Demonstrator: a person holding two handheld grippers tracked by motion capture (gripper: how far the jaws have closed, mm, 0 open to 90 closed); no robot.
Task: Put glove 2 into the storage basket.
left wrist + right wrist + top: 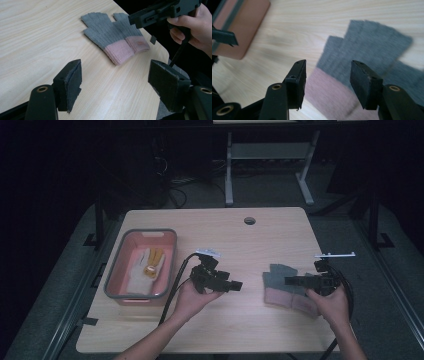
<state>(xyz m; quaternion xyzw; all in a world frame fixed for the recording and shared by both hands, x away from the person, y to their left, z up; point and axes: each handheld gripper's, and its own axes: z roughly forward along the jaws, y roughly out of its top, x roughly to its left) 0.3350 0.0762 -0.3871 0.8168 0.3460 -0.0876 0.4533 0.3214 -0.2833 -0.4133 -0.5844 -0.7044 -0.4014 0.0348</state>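
Tongs [289,281] hover over grey gloves [280,282] on wooden table [240,240].

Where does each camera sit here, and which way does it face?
High view: above the table's near side, looking forward and down at the wooden table; both forearms show.
Left gripper view: rides the left tongs, facing the grey knitted gloves with pink cuffs; the right tongs show beyond.
Right gripper view: rides the right tongs, just above the gloves.
All three share the gloves.
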